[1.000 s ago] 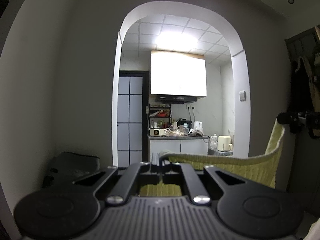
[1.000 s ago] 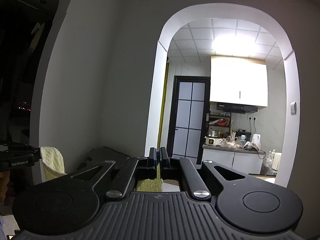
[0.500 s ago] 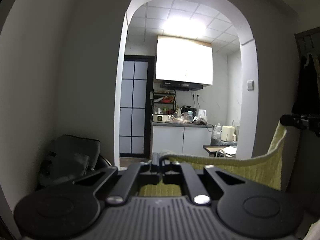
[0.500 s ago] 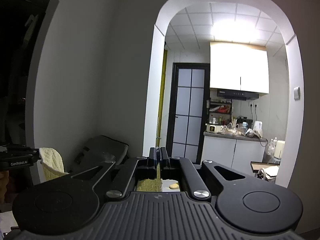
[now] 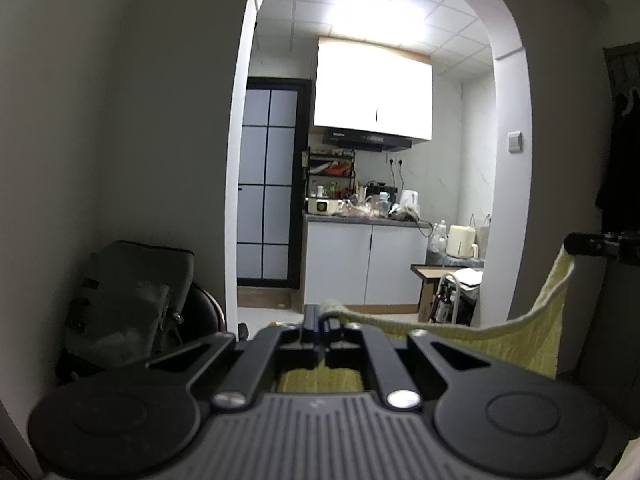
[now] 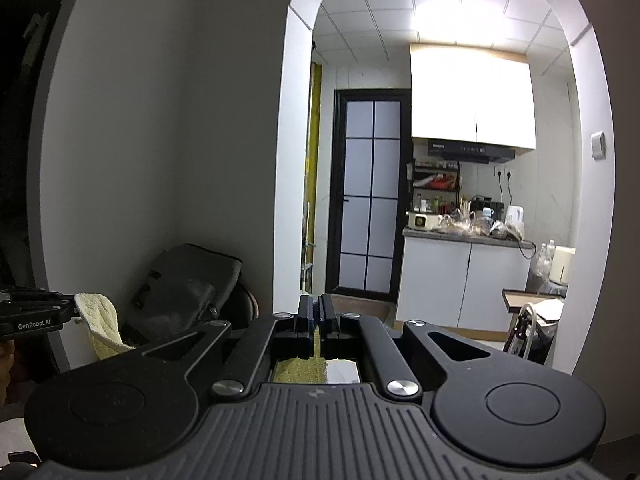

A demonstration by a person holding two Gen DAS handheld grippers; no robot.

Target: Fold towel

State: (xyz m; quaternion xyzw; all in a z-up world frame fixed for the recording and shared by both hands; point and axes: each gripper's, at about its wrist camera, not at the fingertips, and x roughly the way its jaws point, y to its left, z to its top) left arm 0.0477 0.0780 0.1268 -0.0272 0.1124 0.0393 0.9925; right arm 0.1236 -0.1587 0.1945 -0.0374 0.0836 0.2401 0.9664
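A yellow-green knitted towel (image 5: 520, 332) hangs in the air, stretched between both grippers. My left gripper (image 5: 320, 316) is shut on one top corner, and the towel's upper edge sags to the right from it. In the left wrist view the other gripper (image 5: 576, 243) pinches the far corner at the right edge. My right gripper (image 6: 318, 308) is shut on its corner, with a strip of towel (image 6: 298, 370) showing below the fingers. At the left of the right wrist view, the left gripper (image 6: 68, 304) holds a pale towel corner (image 6: 100, 326). The towel's lower part is hidden.
Ahead, a white arched doorway (image 5: 240, 160) opens onto a lit kitchen with a cluttered counter (image 5: 360, 220) and white cabinets. A dark folded bag or stroller (image 5: 128, 300) leans against the left wall. A low table (image 5: 448, 272) stands at the right. Dark clothing (image 5: 624, 160) hangs far right.
Both views have tilted downward over the last second: the arch and kitchen sit higher in frame and more floor shows. The towel stays held taut between the two shut grippers.
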